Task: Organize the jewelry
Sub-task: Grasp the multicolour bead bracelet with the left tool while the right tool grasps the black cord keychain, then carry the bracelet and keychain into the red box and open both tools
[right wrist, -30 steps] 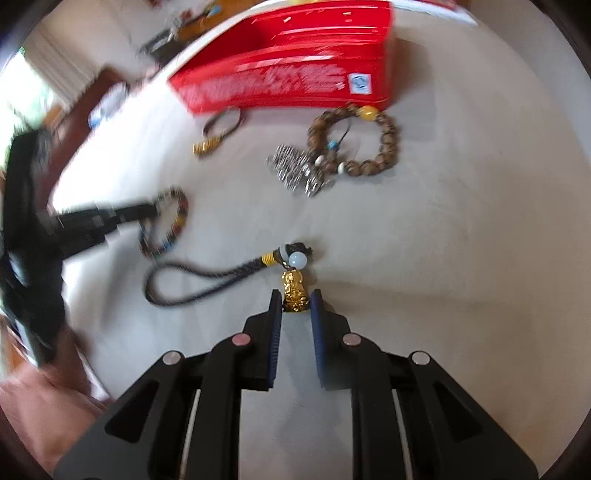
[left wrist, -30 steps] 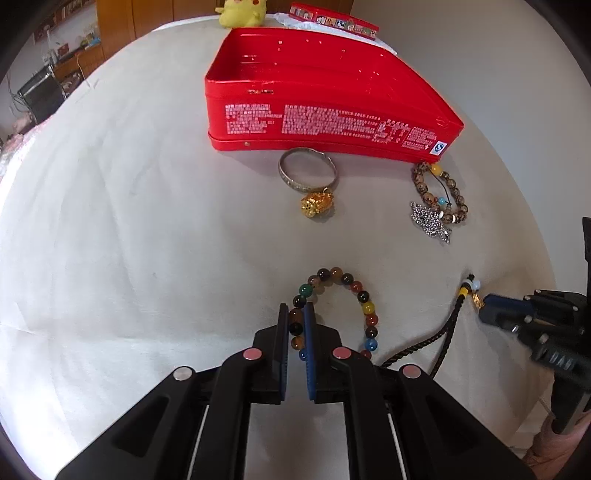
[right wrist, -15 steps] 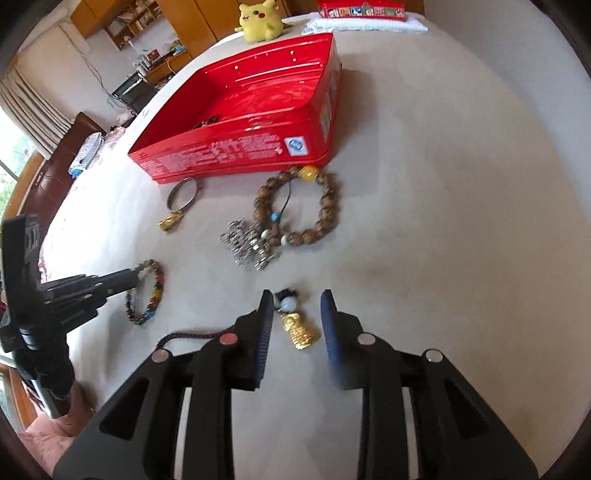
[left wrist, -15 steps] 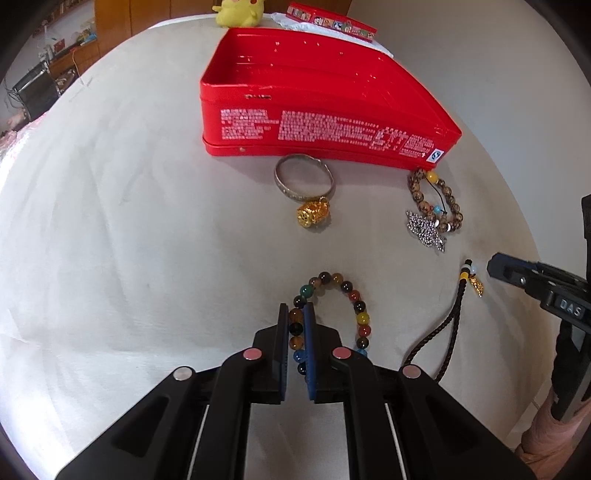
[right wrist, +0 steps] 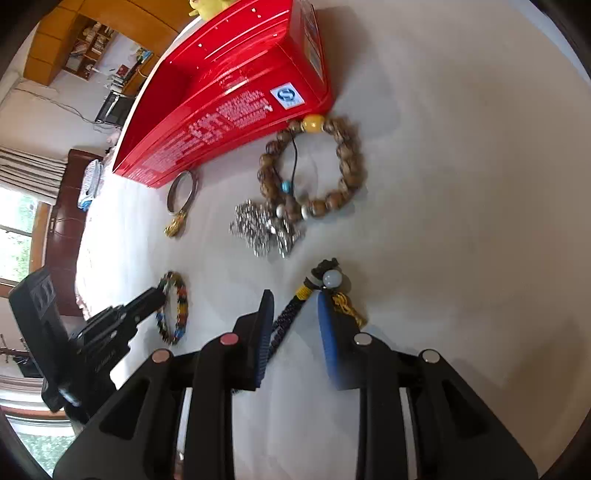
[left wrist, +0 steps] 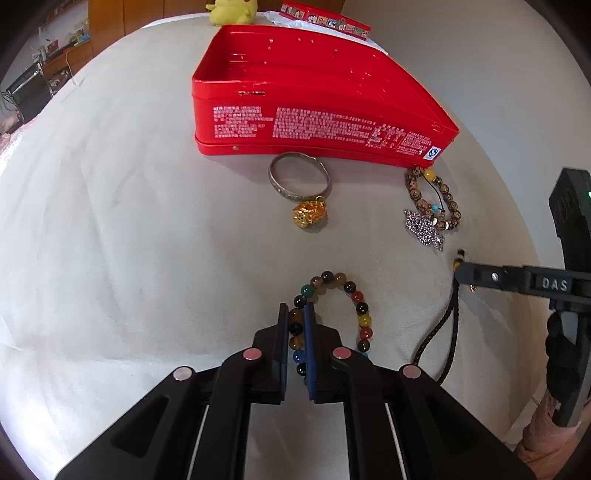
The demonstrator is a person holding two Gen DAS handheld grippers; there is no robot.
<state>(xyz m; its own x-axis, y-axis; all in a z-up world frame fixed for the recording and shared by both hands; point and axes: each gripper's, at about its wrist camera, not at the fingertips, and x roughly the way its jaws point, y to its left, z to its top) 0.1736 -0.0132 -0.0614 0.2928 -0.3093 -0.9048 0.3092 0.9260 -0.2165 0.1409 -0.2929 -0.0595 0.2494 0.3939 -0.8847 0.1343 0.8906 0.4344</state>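
A yellow plush toy (left wrist: 232, 10) sat at the far edge of the white-covered desk (left wrist: 110, 229), beside a long red box with cartoon pictures (left wrist: 325, 19). Beyond the desk stood wooden cabinets (right wrist: 77, 40), a dark chair (left wrist: 27, 92), a curtained window (right wrist: 22, 206) and a folded blue-and-white cloth (right wrist: 89, 184).

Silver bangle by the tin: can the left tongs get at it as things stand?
Probably not yet: the left tongs are shut on the multicolour bead bracelet. Otherwise the cloth up to the silver bangle looks free.
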